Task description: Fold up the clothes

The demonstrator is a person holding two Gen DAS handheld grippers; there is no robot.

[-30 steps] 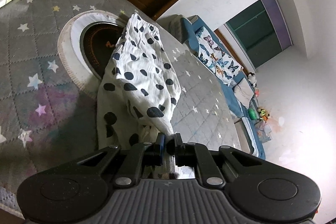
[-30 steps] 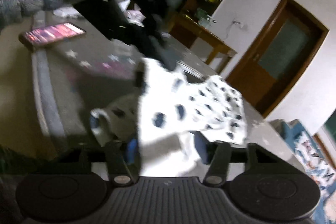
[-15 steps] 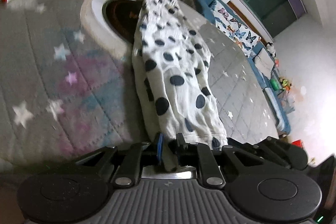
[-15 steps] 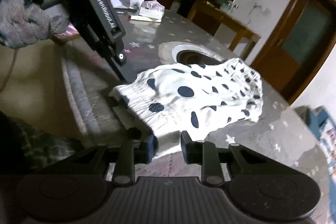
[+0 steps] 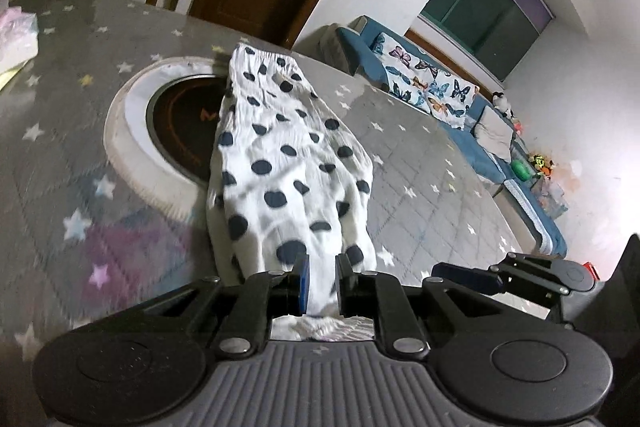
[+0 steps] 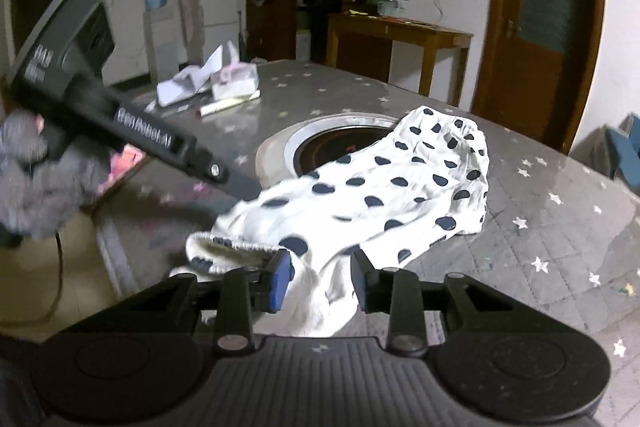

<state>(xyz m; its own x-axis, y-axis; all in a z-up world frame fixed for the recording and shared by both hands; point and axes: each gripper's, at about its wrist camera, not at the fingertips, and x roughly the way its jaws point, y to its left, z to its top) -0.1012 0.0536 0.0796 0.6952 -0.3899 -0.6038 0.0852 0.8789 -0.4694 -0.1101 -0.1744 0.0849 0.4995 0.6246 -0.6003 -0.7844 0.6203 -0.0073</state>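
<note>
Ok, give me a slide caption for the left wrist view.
Left gripper pinching the near end of spotted trousers laid across a star-patterned table.

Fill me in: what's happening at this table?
A person is folding a white polka-dot garment on the star-patterned tablecloth, a claw in each hand. The left claw is shut on the garment's near end. The right claw has cloth between its fingers too; its jaws have just been opening. The garment's far end lies over the round cooktop.

Left gripper clamped, right gripper loosening.
</note>
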